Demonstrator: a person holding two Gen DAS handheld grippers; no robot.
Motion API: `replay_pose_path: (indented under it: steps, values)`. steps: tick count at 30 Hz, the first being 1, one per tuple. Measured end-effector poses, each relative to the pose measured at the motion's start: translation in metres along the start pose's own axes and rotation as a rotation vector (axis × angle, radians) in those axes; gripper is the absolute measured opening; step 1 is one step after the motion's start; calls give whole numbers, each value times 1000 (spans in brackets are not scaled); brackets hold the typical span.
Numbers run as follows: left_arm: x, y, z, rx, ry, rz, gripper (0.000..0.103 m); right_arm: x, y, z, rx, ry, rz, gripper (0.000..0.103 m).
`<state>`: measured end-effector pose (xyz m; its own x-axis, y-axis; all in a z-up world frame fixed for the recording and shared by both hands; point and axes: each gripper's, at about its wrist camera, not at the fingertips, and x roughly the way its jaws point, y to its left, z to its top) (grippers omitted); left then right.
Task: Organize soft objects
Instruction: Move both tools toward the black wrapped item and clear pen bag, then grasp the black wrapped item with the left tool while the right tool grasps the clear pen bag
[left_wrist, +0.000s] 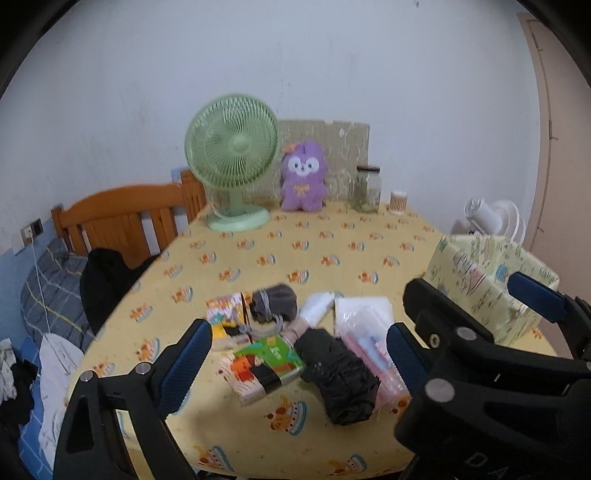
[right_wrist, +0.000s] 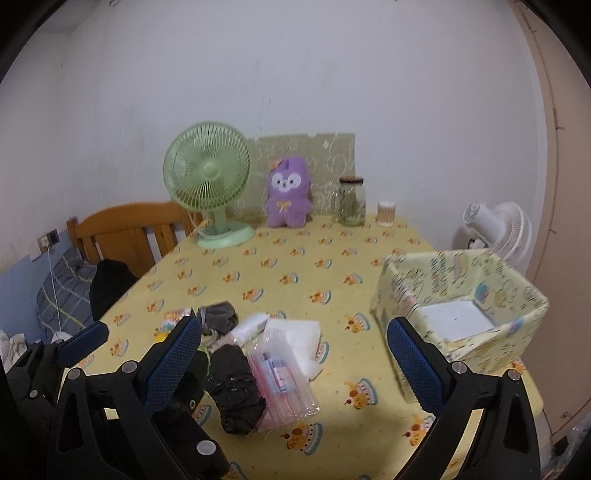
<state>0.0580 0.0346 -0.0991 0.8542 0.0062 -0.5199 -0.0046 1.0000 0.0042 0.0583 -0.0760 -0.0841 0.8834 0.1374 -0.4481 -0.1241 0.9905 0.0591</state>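
Left wrist cam: table (left_wrist: 332, 236) w/ yellow cake-print cloth fills most of frame. Fabric storage box (right_wrist: 476, 291) sits on table's right side, open top, white sheet inside on its floor, well apart from the pile. Green desk fan (left_wrist: 232, 162) at far edge, purple plush (left_wrist: 303, 177) just beside it to the right, then glass jar (left_wrist: 367, 188) and small cup of swabs (left_wrist: 399, 202).

Soft-item pile near front-centre of table: black folded bundle (left_wrist: 343, 376) lying next to clear pink packet (right_wrist: 280, 384), white soft pack (right_wrist: 299, 339) behind those, green tissue pack (left_wrist: 271, 363) on left, dark grey rolled cloth (left_wrist: 275, 302) behind it. All touching/overlapping.

Left gripper (left_wrist: 295, 354) hangs over the pile, jaws spread wide, nothing between them. Right gripper (right_wrist: 291, 362) same: jaws wide apart, empty, between pile and box.
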Motion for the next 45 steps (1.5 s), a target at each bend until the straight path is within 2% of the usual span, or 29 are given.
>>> replay_pose_path:
  steps: [4,11,21,23,26,27,31,34,40,45]
  values:
    - [20,-4,-11,13,51,6,91,24,4,-14,-3,62,24,95]
    - [46,-7,-25,-3,100,-13,90,63,4,-30,4,156,50,86]
    - [72,-12,-38,-22,204,-52,86,97,5,-46,4,296,44,65]
    - [75,-13,-40,-23,217,-51,85,101,2,-50,27,323,74,56]
    - [75,-13,-40,-32,218,-62,85,102,-2,-51,56,327,118,48]
    - [75,-13,-39,-32,213,-53,83,100,-3,-51,69,323,133,26]
    - [73,-17,-36,-20,195,-34,67,94,-6,-47,66,298,117,24]
    - [79,-18,-34,-27,206,-34,48,93,-10,-46,64,294,101,23]
    - [85,-21,-26,-32,187,3,35,93,-17,-41,60,276,88,23]
    - [86,-25,-14,-29,178,-11,32,92,-22,-31,68,257,79,23]
